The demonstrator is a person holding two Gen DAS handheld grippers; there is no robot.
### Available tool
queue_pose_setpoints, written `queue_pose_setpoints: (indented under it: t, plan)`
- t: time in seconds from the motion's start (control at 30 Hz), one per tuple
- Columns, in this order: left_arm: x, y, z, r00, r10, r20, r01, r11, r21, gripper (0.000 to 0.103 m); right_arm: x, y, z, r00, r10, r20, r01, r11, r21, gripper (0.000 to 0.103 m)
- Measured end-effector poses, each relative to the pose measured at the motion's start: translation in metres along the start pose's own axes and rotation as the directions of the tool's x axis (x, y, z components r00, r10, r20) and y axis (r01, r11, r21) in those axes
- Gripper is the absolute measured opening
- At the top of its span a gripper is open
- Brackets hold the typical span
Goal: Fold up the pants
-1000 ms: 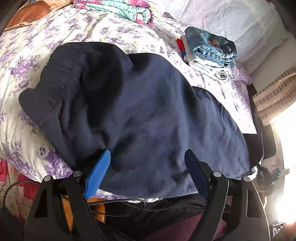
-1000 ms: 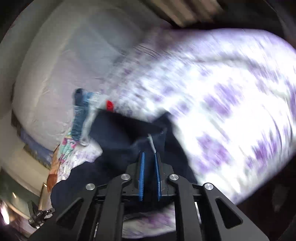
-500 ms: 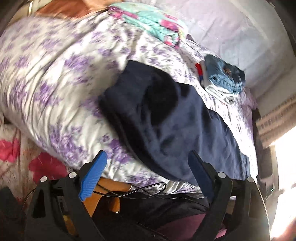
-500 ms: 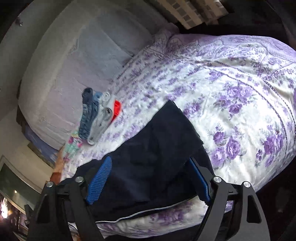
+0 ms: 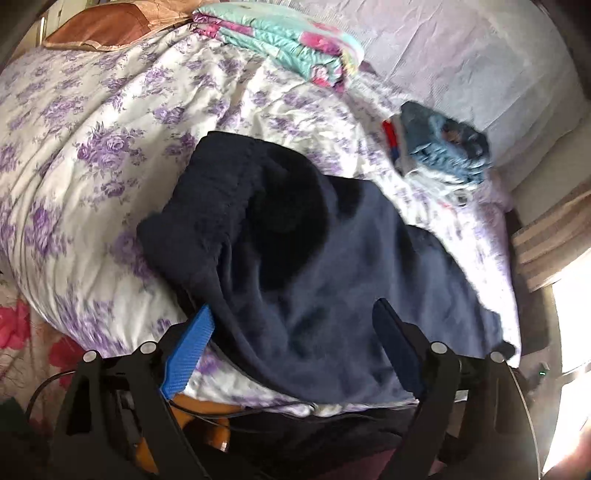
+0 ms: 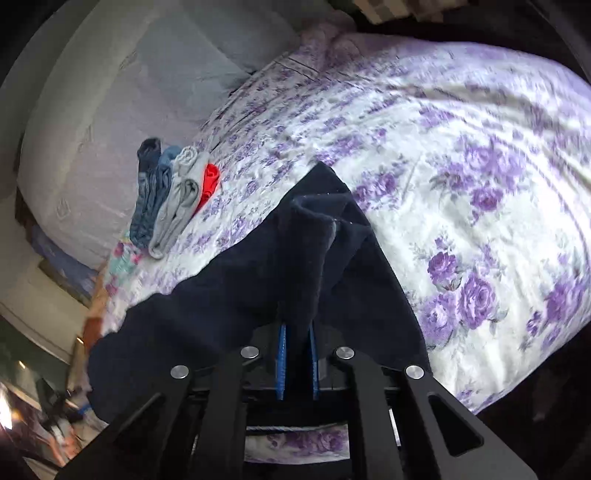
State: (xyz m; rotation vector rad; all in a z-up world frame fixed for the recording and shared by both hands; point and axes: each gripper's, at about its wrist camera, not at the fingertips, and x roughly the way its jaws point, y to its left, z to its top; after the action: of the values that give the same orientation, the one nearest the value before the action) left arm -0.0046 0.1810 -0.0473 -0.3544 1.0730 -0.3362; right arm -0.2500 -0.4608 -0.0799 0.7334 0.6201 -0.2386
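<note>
Dark navy pants [image 5: 306, 266] lie spread across the near edge of a bed with a purple-flowered cover [image 5: 92, 147]. My left gripper [image 5: 291, 343] is open, its blue fingers wide apart over the near part of the pants, holding nothing. My right gripper [image 6: 296, 332] is shut on a bunched fold of the pants [image 6: 310, 236] and lifts that fold a little off the cover [image 6: 480, 184]. The rest of the pants trail down to the left in the right wrist view.
A stack of folded clothes, blue denim, grey and red [image 5: 439, 147] [image 6: 170, 195], sits further back on the bed. A folded teal and pink quilt [image 5: 280, 37] and a brown pillow [image 5: 103, 26] lie at the far side. The bed edge is just below my grippers.
My right gripper let go and opened half a second ago, then shut again on a fold of the pants. My left gripper stayed open and moved back in over the pants.
</note>
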Motion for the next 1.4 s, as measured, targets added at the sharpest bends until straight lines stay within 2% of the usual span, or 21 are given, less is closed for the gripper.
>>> queue_pose_setpoints:
  t: [0.07, 0.1, 0.13, 0.17, 0.2, 0.23, 0.33, 0.4, 0.47, 0.53, 0.63, 0.73, 0.77, 0.83, 0.87, 0.9, 1.0, 1.23, 1.33, 1.37, 1.4]
  plan:
    - [0.009, 0.006, 0.003, 1.0, 0.008, -0.021, -0.009, 0.999, -0.031, 0.078, -0.004, 0.004, -0.003, 1.0, 0.007, 0.024, -0.007, 1.0, -0.023, 0.01]
    - [0.01, 0.005, 0.004, 0.999, 0.036, -0.01, -0.036, 0.999, -0.029, 0.057, -0.006, 0.004, -0.003, 0.999, 0.018, 0.034, -0.017, 1.0, -0.021, 0.01]
    - [0.009, 0.005, 0.005, 0.999, 0.052, 0.0, -0.052, 0.998, -0.026, 0.046, -0.009, 0.005, -0.002, 0.999, 0.029, 0.043, -0.028, 0.999, -0.019, 0.01]
    - [0.004, 0.006, 0.009, 0.998, 0.054, 0.021, -0.053, 0.998, -0.026, 0.022, -0.015, 0.006, 0.0, 0.997, 0.055, 0.062, -0.054, 0.998, -0.021, 0.01]
    - [0.0, 0.007, 0.011, 0.998, 0.047, 0.035, -0.045, 0.999, -0.03, 0.005, -0.018, 0.008, 0.002, 0.994, 0.077, 0.077, -0.075, 0.997, -0.024, 0.01]
    - [-0.009, 0.011, 0.016, 0.998, 0.029, 0.062, -0.026, 0.999, -0.044, 0.003, -0.023, 0.011, 0.005, 0.991, 0.097, 0.092, -0.094, 0.995, -0.029, 0.01]
    - [-0.033, 0.026, 0.024, 0.992, 0.025, 0.12, -0.014, 0.996, -0.089, 0.003, -0.044, 0.018, 0.005, 0.986, 0.101, 0.13, -0.096, 0.994, -0.046, 0.01]
    - [-0.037, 0.037, 0.023, 0.986, 0.089, 0.138, -0.075, 0.992, -0.103, 0.003, -0.044, 0.015, -0.002, 0.993, 0.061, 0.104, -0.058, 0.998, -0.032, 0.01]
    - [-0.026, 0.053, 0.018, 0.99, 0.103, 0.098, -0.089, 0.987, -0.132, 0.003, -0.032, -0.001, -0.016, 0.999, 0.008, 0.037, -0.009, 1.0, 0.025, 0.01]
    - [-0.015, 0.068, 0.011, 0.993, 0.102, 0.054, -0.093, 0.984, -0.155, 0.003, -0.021, -0.014, -0.029, 1.0, 0.006, 0.003, -0.006, 0.999, 0.052, 0.011]
    - [-0.006, 0.063, 0.0, 0.999, 0.035, 0.015, -0.033, 0.99, -0.137, 0.003, -0.023, -0.02, -0.034, 0.998, 0.052, 0.031, -0.054, 0.996, 0.068, 0.014]
    - [-0.009, 0.041, -0.007, 0.999, 0.034, 0.034, -0.031, 0.997, -0.073, 0.011, -0.026, -0.019, -0.03, 0.997, 0.073, 0.035, -0.075, 0.995, 0.066, 0.024]
    - [-0.01, 0.037, -0.007, 0.999, 0.026, 0.037, -0.024, 0.998, -0.059, 0.015, -0.026, -0.017, -0.03, 0.996, 0.078, 0.033, -0.08, 0.995, 0.058, 0.027]
    - [-0.013, 0.028, -0.006, 0.999, 0.016, 0.043, -0.015, 0.999, -0.045, 0.039, -0.025, -0.014, -0.03, 0.997, 0.078, 0.029, -0.079, 0.996, 0.044, 0.034]
    - [-0.014, 0.027, -0.005, 0.998, 0.028, 0.053, -0.026, 0.999, -0.047, 0.058, -0.024, -0.013, -0.03, 0.997, 0.076, 0.028, -0.077, 0.996, 0.04, 0.035]
    - [-0.017, 0.026, -0.006, 0.997, 0.035, 0.068, -0.031, 0.998, -0.048, 0.066, -0.022, -0.013, -0.031, 0.997, 0.073, 0.028, -0.074, 0.997, 0.039, 0.035]
    - [-0.018, 0.025, -0.001, 0.997, 0.026, 0.069, -0.022, 0.998, -0.056, 0.074, -0.021, -0.014, -0.033, 0.997, 0.078, 0.029, -0.079, 0.996, 0.048, 0.035]
    - [-0.001, 0.005, 0.006, 0.999, 0.032, 0.038, -0.032, 0.999, -0.021, 0.071, -0.017, -0.014, -0.032, 0.997, 0.076, 0.027, -0.077, 0.996, 0.046, 0.035]
    - [0.011, 0.002, 0.011, 0.996, 0.081, 0.042, -0.081, 0.997, -0.006, 0.048, -0.015, -0.009, -0.033, 0.999, 0.044, 0.026, -0.045, 0.999, 0.012, 0.027]
    - [0.013, 0.007, 0.012, 0.994, 0.096, 0.042, -0.096, 0.995, -0.019, 0.026, -0.015, -0.008, -0.033, 0.999, 0.023, 0.03, -0.023, 1.0, 0.005, 0.022]
    - [0.012, 0.014, 0.014, 0.995, 0.086, 0.042, -0.084, 0.996, -0.043, 0.017, -0.017, -0.009, -0.032, 0.999, 0.011, 0.04, -0.011, 1.0, 0.011, 0.014]
